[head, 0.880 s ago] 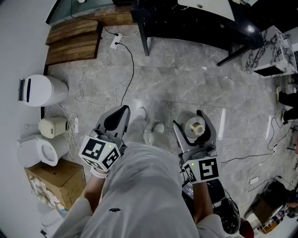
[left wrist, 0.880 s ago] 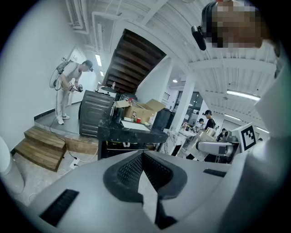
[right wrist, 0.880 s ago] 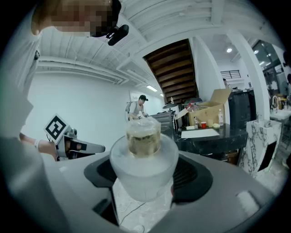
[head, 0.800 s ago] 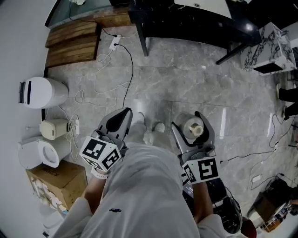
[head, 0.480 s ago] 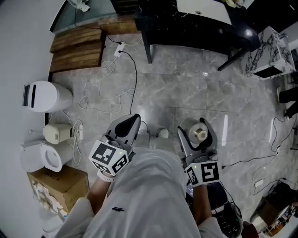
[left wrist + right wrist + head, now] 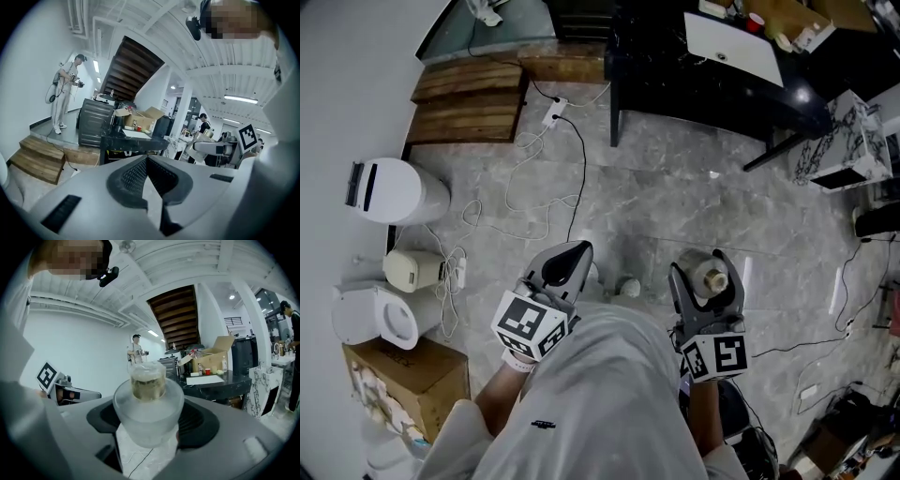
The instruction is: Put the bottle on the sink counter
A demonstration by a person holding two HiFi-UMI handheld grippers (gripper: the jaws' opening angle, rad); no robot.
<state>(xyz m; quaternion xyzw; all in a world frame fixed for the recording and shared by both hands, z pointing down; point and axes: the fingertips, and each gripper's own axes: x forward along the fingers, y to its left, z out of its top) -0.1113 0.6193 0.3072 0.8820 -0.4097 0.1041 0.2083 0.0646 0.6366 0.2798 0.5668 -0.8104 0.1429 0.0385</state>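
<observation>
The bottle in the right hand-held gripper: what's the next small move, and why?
Probably keep the right hand-held gripper closed on the bottle and carry it onward. Only floor lies below it and I can't make out a sink counter nearby, so letting go here would likely drop it.

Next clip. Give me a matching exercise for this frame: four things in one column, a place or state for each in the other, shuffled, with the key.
Things
1. left gripper
2. bottle
3. cardboard box
4. wooden steps

Places or states
a. on the floor, upper left of the head view
b. clamped between the jaws of the right gripper
c. jaws together, nothing between them
d. on the floor, lower left of the head view

Pairs: 1-c, 2-b, 3-d, 4-a
</observation>
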